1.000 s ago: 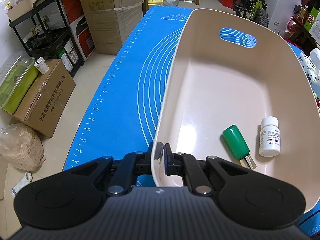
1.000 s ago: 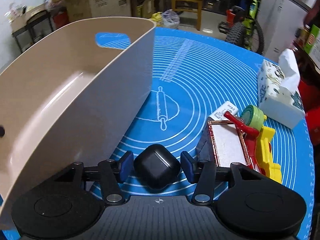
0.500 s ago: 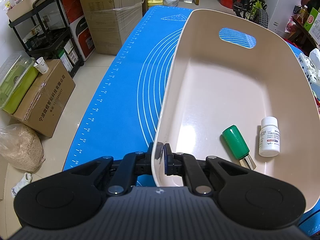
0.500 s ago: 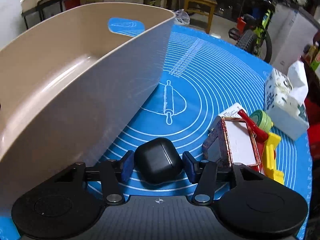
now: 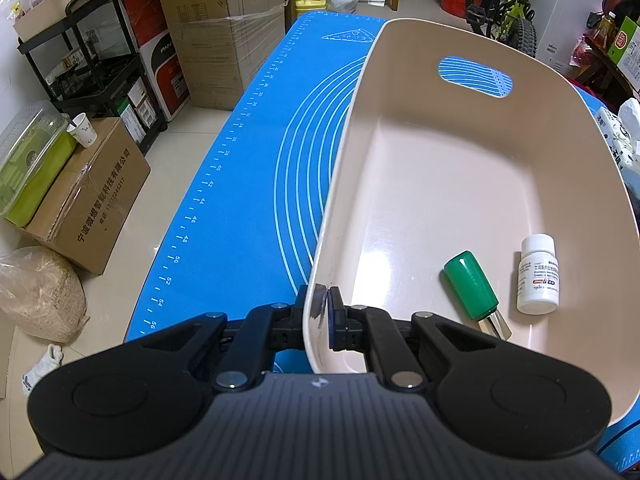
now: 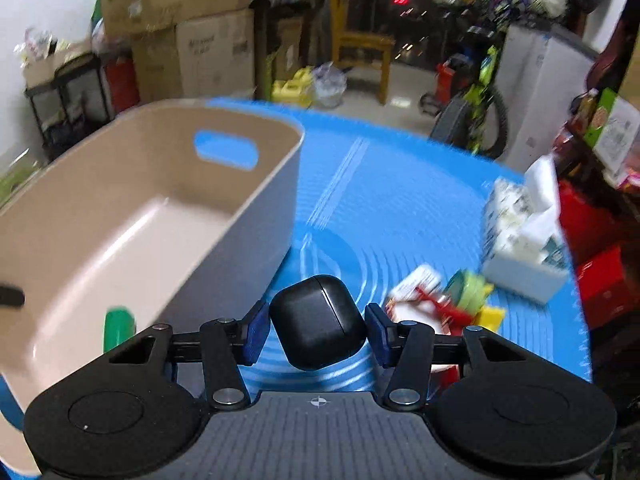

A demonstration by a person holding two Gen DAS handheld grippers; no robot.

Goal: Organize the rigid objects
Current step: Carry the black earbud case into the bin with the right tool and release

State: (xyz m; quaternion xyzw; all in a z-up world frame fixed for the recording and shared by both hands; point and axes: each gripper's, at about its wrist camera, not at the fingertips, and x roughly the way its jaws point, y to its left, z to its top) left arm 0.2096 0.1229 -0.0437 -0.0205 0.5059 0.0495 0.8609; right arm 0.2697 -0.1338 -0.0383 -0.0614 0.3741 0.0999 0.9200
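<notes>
A black case (image 6: 318,328) is gripped in the right tongs (image 6: 316,330) above the surface (image 6: 400,200); the bin (image 5: 460,184), pinched at its rim by the left tongs (image 5: 325,312), already holds two items, others still outside.

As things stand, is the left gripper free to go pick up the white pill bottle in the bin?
Probably not yet: the left gripper is shut on the beige bin's near rim. The white pill bottle lies uncovered on the bin floor beside the green-handled tool, so letting go would open the way.
</notes>
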